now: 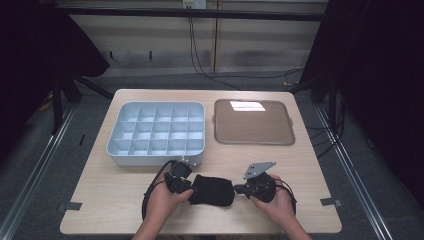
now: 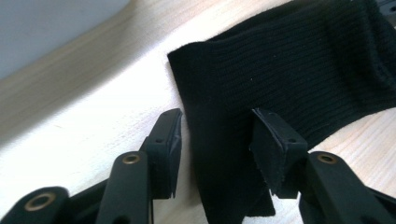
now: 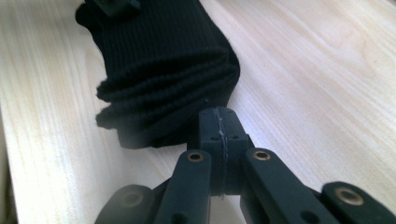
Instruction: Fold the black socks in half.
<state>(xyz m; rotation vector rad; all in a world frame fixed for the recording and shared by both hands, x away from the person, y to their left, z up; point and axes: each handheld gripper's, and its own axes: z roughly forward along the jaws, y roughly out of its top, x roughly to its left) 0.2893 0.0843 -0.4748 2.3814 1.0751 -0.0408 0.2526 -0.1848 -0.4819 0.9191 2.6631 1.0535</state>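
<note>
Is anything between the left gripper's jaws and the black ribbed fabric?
No. The left gripper has its jaws open astride the edge of the folded black ribbed fabric, with only bare light wooden table nearby.

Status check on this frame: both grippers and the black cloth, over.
Left gripper open, astride black cloth edge. Right gripper shut at its far end. Nothing in the way.

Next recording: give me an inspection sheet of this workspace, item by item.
Surface: light wooden table, bare at the front.
Job's things: folded black sock lying flat near the front edge.
Clutter: grey compartment tray, brown tray, both behind the sock.
Grippers: left gripper jaws apart, astride the sock's end; right gripper jaws shut at its other end.
Cables: black cable loops from the left gripper.
Surroundings: grey floor, dark curtains.
</note>
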